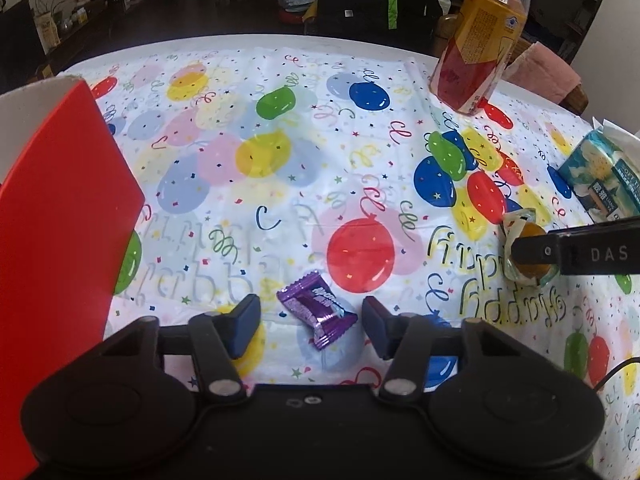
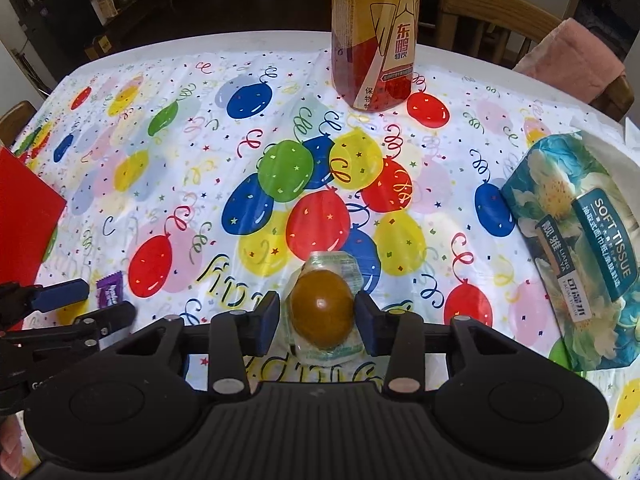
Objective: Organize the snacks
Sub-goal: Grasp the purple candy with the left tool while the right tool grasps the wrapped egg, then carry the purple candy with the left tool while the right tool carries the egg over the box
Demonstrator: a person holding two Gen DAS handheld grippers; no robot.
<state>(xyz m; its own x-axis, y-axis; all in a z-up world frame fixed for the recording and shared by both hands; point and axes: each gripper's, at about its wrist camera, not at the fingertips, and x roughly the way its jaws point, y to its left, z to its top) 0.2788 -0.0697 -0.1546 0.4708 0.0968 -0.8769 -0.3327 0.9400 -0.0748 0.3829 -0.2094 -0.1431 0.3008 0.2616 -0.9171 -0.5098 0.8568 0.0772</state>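
On the bench's balloon-print cloth, nearer you than the drink bottle, your right gripper has its jaws spread either side of the clear-wrapped amber snack, pads close against it but not visibly squeezing. To the left of that snack, your left gripper holds its jaws wide apart around the purple candy, which lies flat, untouched. A red box stands left of the candy; a tissue pack lies right of the snack.

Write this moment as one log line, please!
left gripper: open around purple candy | right gripper: closing on wrapped egg | red box: waiting
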